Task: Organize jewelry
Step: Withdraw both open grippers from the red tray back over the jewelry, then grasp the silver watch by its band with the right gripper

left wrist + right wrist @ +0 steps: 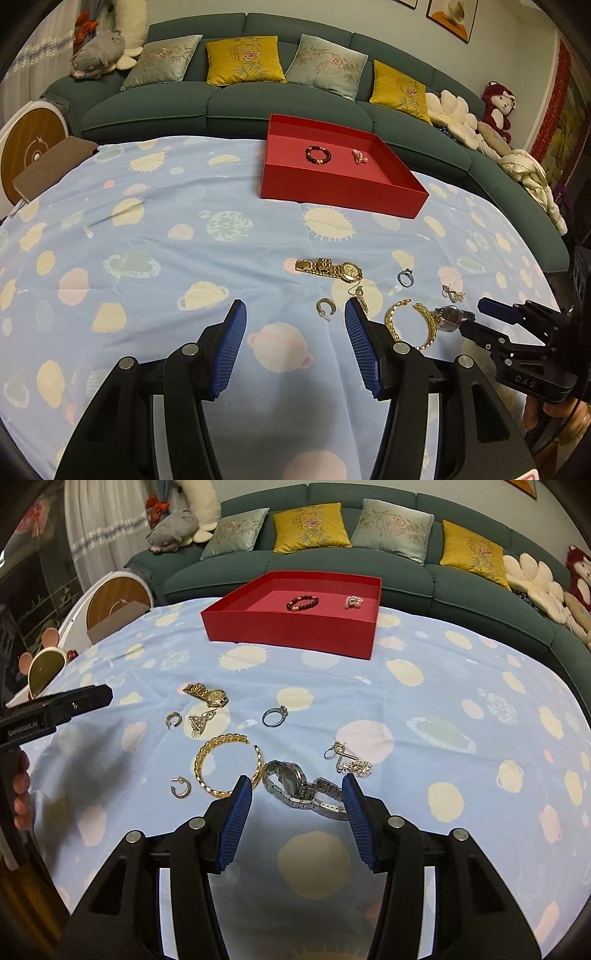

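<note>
A red tray [332, 188] [291, 627] at the table's far side holds a dark bead bracelet [318, 155] [303, 602] and a small pink piece [359, 156] [353, 602]. On the cloth lie a gold watch [330, 268] [207, 695], a silver ring [405, 277] [274, 716], a gold bangle [225, 764] [410, 325], a silver watch [303, 786] [450, 317], hoop earrings [325, 307] [181, 786] and a silver chain piece [347, 760]. My left gripper [294, 310] is open above the cloth near a hoop earring. My right gripper [297, 784] is open, its fingers on either side of the silver watch.
A green sofa [258, 103] with cushions runs behind the table. A brown box [51, 166] sits at the table's left edge. The blue patterned cloth [147, 240] covers the table.
</note>
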A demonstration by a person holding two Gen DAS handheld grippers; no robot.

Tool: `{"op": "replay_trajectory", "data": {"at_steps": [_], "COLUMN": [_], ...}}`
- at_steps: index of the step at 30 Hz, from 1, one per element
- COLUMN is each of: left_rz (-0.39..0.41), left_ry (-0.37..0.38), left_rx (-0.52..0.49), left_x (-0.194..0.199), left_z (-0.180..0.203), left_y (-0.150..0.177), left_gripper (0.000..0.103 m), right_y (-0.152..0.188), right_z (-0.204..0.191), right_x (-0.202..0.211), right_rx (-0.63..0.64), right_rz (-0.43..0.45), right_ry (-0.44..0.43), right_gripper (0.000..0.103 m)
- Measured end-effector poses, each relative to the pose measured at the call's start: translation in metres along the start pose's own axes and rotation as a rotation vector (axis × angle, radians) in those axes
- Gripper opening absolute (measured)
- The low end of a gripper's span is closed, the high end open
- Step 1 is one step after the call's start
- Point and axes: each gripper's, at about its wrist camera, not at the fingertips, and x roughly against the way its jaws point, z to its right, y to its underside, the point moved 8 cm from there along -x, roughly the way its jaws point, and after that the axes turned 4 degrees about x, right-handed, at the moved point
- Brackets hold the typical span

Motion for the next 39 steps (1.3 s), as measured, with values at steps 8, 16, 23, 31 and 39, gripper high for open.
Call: {"op": "replay_trajectory", "data": {"at_steps": [8, 16, 23, 31, 39], "left_rz": [-0.015, -0.032, -0.033, -0.055, -0.067], "left_ry": [0.016, 0.031, 0.032, 0.056, 0.081], "left_rx": [-0.001, 0.021, 0.023, 0.018, 0.001], "left_x": [-0.002, -0.006, -0.006, -0.014, -0.015], "left_z": [0.000, -0.007, -0.007, 0.001, 0.011], "left_y": [0.003, 0.005, 0.004, 0.009, 0.013], "left_gripper": [0.053, 0.053, 0.053, 0.053, 0.053], "right_y": [-0.005, -0.001, 0.006, 0.011, 0.009], "right_z": [-0.012, -0.012, -0.006, -0.004, -0.011], "right_x": [-0.015, -0.025, -0.022, -0.027, -0.027], "right_rx": [0.108, 0.111, 0.042, 0.018, -0.020], "right_rz": [-0.032, -0.081, -0.147, -0.179, -0.175], "right_ry": [-0.038, -0.070, -0.090, -0.090, -0.092], "right_gripper": [0.049, 0.047, 0.029, 0.019, 0.014]}}
